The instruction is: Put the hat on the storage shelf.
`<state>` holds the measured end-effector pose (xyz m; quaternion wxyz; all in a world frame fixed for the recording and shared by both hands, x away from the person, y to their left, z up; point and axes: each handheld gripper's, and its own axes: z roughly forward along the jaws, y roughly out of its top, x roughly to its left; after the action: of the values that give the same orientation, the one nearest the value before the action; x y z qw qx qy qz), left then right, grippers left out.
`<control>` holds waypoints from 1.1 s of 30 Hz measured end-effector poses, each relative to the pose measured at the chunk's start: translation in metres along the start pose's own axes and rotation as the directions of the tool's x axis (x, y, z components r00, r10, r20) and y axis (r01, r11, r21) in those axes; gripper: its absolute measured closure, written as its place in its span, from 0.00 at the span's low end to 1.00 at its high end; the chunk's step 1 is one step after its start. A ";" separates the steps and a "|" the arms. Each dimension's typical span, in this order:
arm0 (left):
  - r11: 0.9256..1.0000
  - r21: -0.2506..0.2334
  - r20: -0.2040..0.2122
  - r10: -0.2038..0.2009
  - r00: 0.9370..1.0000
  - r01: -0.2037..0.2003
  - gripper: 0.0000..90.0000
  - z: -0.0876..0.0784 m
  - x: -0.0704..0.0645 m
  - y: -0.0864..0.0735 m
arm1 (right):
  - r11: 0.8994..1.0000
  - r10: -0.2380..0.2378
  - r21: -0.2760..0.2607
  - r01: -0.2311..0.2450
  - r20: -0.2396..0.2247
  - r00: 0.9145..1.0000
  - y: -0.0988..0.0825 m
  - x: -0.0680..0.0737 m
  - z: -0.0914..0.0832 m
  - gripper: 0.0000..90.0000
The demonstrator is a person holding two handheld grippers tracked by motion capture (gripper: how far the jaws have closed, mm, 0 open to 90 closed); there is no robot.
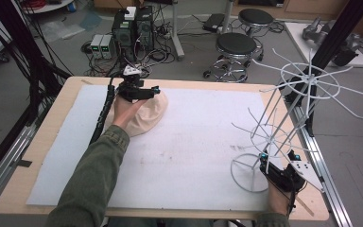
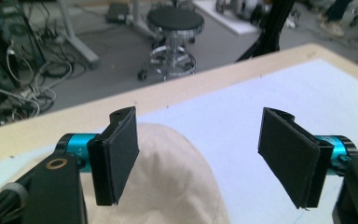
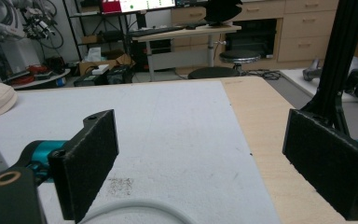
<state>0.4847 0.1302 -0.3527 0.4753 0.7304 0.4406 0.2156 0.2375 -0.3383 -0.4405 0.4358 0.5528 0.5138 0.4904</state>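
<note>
- Workshop floor with stools (image 1: pixel 236 45), computer towers (image 1: pixel 132 26) and loose cables fills the upper part of the high view; below it a wooden bench (image 1: pixel 38 142) carries a white foam mat (image 1: pixel 194 142).
- Left tool (image 1: pixel 144 92), upper left of centre in the high view: its jaws stand apart over a cream cloth cap (image 1: pixel 146 113), which lies on the mat near the far bench edge. In the left gripper view the cap (image 2: pixel 168 177) sits low between the two pads, one pad (image 2: pixel 119 154) just above its crown; contact cannot be told.
- Right tool (image 1: pixel 276 172), lower right of the high view: jaws apart, holding nothing, just beside the ring base of a white wire hat rack (image 1: pixel 283 118).
- Judged progress: early. The cap is not yet gripped and no cap hangs on the rack; grasping, carrying and hanging appear to remain.
- Writing: no brand or label can be read.
</note>
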 end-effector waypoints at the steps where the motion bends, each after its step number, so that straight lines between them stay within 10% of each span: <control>1: 1.000 0.025 0.008 -0.001 1.000 0.001 0.32 0.004 0.001 -0.001 | 1.000 0.002 0.001 -0.002 0.000 1.000 0.000 0.000 0.000 0.10; 7: 0.990 0.137 0.059 -0.040 0.997 0.032 0.32 0.023 0.004 -0.012 | 1.000 -0.009 0.005 0.009 -0.005 1.000 -0.001 -0.001 -0.001 0.10; 19: 0.950 0.306 0.001 -0.066 0.998 0.062 0.37 0.048 0.006 -0.029 | 1.000 -0.005 0.005 0.005 -0.008 1.000 0.000 0.000 -0.001 0.10; 27: 0.901 0.432 0.040 -0.056 0.998 0.033 0.44 0.064 0.002 -0.046 | 1.000 -0.008 0.002 0.008 -0.008 1.000 0.000 0.000 -0.001 0.10; 33: 0.913 0.408 0.027 -0.024 0.999 0.010 0.41 0.067 -0.002 -0.053 | 1.000 -0.002 0.004 0.002 -0.014 1.000 0.000 0.000 -0.001 0.10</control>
<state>0.5093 0.1036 -0.4297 0.3212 0.8129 0.4747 0.1034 0.2362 -0.3384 -0.4400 0.4314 0.5498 0.5184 0.4928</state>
